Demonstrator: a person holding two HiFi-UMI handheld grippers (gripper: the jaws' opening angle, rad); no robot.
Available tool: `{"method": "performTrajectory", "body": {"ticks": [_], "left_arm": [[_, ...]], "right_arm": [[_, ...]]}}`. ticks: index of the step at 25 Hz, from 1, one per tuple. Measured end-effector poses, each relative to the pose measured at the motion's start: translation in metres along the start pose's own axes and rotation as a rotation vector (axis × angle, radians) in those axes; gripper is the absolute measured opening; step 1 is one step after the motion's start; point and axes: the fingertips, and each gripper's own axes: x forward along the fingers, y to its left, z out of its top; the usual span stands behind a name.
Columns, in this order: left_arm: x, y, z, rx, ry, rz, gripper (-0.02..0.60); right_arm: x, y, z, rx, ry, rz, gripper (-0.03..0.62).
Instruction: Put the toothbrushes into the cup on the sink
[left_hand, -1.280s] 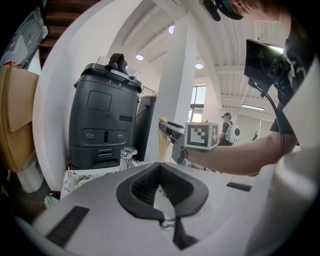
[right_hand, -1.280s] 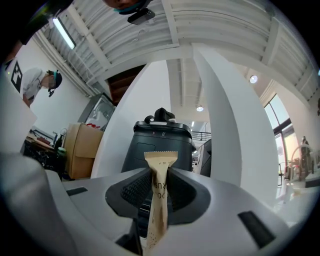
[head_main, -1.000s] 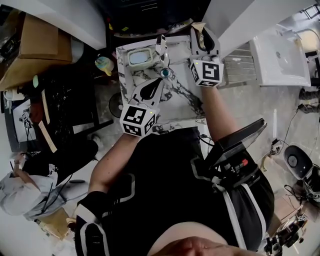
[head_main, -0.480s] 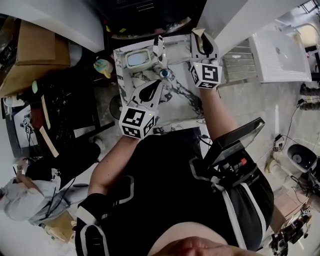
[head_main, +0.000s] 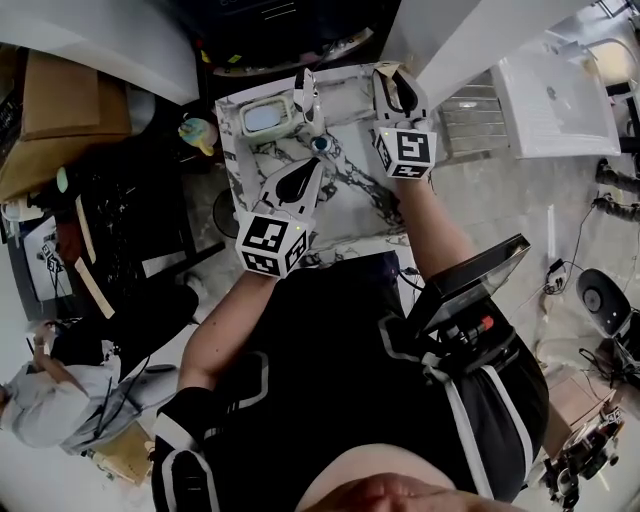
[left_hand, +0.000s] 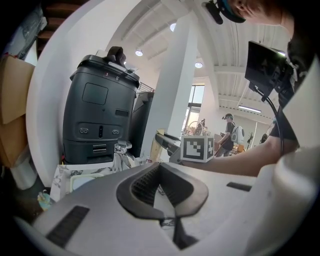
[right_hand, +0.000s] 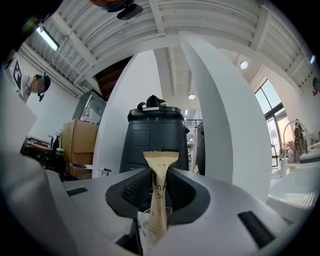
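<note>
Right gripper (right_hand: 159, 202): the jaws are clamped on a toothbrush in a brown paper wrapper (right_hand: 161, 167). The wrapper stands upright between the pads, and its serrated top edge rises clear above the jaw tips. Beyond the jaws stands a dark grey unit (right_hand: 156, 134).

Left gripper (left_hand: 166, 214): the jaws are together at the tips, with nothing between them. Ahead of the tips and to their left is the faucet (left_hand: 121, 150). The marker cube of the right gripper shows ahead of the tips, to the right.

In the head view both grippers are over the marble sink counter (head_main: 345, 205). The cup (head_main: 320, 144), small and round, stands just ahead of the jaw tips of the left gripper (head_main: 312, 165). The basin (head_main: 263, 118) lies to the left of those tips. The right gripper (head_main: 398, 90) is to the right of the cup and apart from it, with the wrapped toothbrush (head_main: 390, 68) at its jaw tips.
</note>
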Motion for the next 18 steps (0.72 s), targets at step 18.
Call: {"method": "performTrajectory", "body": {"ticks": [18], "left_arm": [[0.007, -0.022, -0.004, -0.038, -0.016, 0.023, 0.006]], "right_arm": [[-0.021, -0.001, -0.026, 0.007, 0.124, 0.07, 0.087]]}}
